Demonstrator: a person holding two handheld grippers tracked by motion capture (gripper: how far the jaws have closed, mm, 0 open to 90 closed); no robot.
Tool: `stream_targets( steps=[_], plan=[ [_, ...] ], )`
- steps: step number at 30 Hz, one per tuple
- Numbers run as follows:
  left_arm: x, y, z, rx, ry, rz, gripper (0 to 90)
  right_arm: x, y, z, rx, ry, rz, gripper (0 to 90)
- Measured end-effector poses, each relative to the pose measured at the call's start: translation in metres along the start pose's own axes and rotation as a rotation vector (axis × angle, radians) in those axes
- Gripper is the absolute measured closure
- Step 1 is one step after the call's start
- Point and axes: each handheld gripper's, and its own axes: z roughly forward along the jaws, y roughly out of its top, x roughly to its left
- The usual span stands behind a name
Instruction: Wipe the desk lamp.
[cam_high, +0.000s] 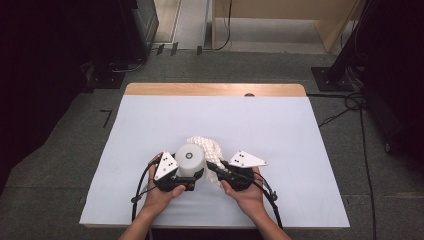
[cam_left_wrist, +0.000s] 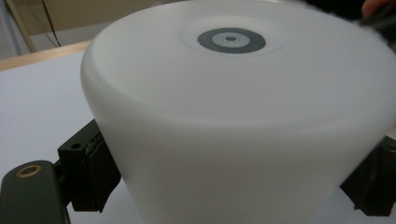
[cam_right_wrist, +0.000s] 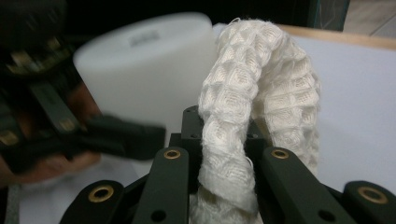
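A white tapered cup (cam_high: 190, 159) stands upside down on the white table cover (cam_high: 300, 130), near the front. My left gripper (cam_high: 192, 176) grips it from the near left. In the left gripper view the cup (cam_left_wrist: 233, 116) sits between the black pads (cam_left_wrist: 88, 172), which press on its sides. A white waffle-weave cloth (cam_high: 207, 145) lies bunched behind and to the right of the cup. My right gripper (cam_high: 212, 168) is shut on a fold of it. In the right gripper view the cloth (cam_right_wrist: 243, 93) arches up out of the right gripper (cam_right_wrist: 223, 128), with the cup (cam_right_wrist: 144, 65) just behind it.
The table's wooden far edge (cam_high: 215, 89) shows beyond the cover. Dark stands and cables (cam_high: 350, 100) are on the floor around the table. The left hand and its gripper (cam_right_wrist: 70, 130) appear blurred in the right gripper view.
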Motion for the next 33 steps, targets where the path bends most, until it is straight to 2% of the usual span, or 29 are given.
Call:
stream_targets(
  steps=[3,7,11,16,20,23,26,29,33],
  plan=[
    [0.003,0.002,-0.003,-0.016,0.004,-0.009,8.6,-0.002,-0.009,0.008,0.063,-0.013,0.003,78.1],
    [0.006,0.000,-0.004,-0.010,0.009,-0.009,8.6,-0.001,-0.011,0.012,0.077,-0.009,0.017,78.1],
    [0.001,-0.004,0.001,0.012,0.024,0.022,8.6,0.001,-0.006,0.009,0.053,-0.007,0.008,78.1],
    [-0.007,-0.006,0.007,0.042,0.031,0.081,8.6,0.002,0.007,-0.005,-0.012,-0.005,0.006,78.0],
    [-0.009,-0.008,0.008,0.049,0.049,0.096,8.6,0.001,0.013,-0.012,-0.054,-0.012,-0.008,78.0],
    [-0.006,-0.007,0.007,0.041,0.065,0.089,8.6,-0.003,0.010,-0.011,-0.039,-0.023,-0.003,78.0],
    [0.000,-0.009,0.005,0.037,0.075,0.100,8.5,-0.008,0.006,-0.008,-0.026,-0.045,0.017,78.0],
    [0.004,-0.013,0.007,0.062,0.088,0.108,8.4,-0.012,0.002,-0.006,-0.015,-0.062,0.031,78.0],
    [0.011,-0.013,0.006,0.062,0.071,0.060,7.7,-0.014,-0.002,-0.004,-0.001,-0.071,0.038,78.0]
  ],
)
